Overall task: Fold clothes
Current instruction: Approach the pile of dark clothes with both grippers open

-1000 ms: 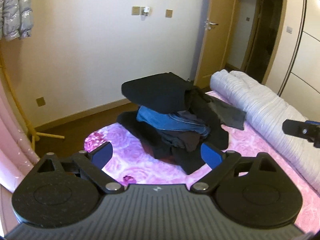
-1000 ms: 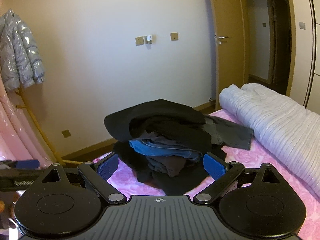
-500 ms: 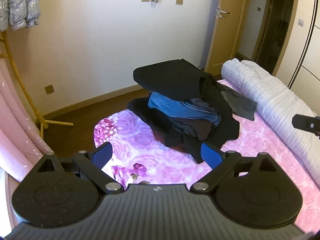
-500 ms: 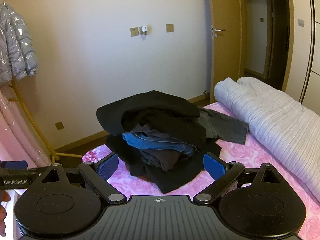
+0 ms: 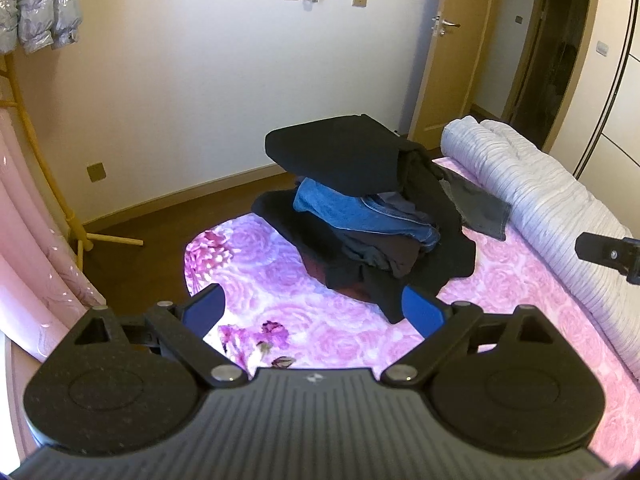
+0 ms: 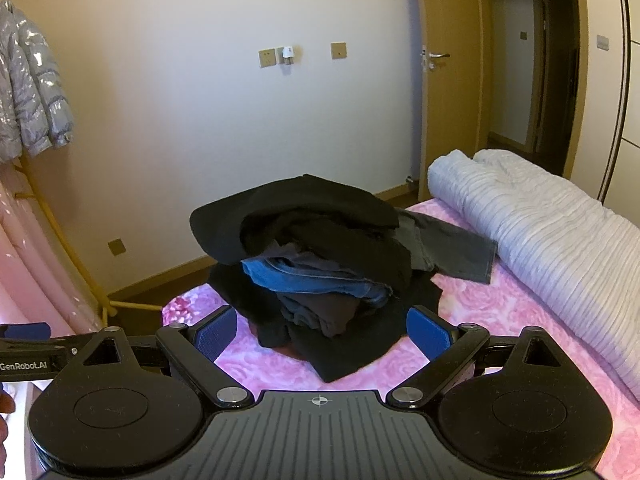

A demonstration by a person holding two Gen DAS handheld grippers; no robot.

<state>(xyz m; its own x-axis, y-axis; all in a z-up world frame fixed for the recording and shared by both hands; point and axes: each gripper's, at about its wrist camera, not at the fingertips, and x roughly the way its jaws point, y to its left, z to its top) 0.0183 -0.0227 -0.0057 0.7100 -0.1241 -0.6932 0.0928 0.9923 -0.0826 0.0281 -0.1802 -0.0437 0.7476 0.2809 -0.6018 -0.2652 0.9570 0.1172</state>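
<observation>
At the far left a silver puffer jacket (image 6: 28, 100) hangs on a yellow coat stand (image 5: 44, 168) beside pink curtains (image 5: 36, 276); the left gripper (image 5: 312, 312) hovers above the near part of the bed (image 5: 320, 312), its jaws spread wide with nothing between the blue pads (image 5: 204, 308); the bed wears a pink rose-patterned sheet, and its foot corner shows against the dark wooden floor (image 5: 160, 216); in the middle, toward the foot of the bed, sits the pile of clothes (image 5: 368, 216), unfolded and heaped; a black garment (image 5: 340, 152) lies draped across the top, blue jeans (image 5: 360, 212) jut out beneath it, darker brown and black pieces are bunched under those, and a grey trouser leg (image 5: 476, 208) trails out to the right toward the rolled duvet; the right gripper (image 6: 322, 332) also hangs above the sheet just short of the pile, jaws equally wide apart and holding nothing; in the left wrist view one of its black fingers (image 5: 600, 248) pokes in from the right edge; further right a pale ribbed duvet (image 6: 540, 232) lies rolled along the bed's side, and behind it stand a wooden door (image 6: 444, 92) and a wardrobe (image 5: 624, 80).
</observation>
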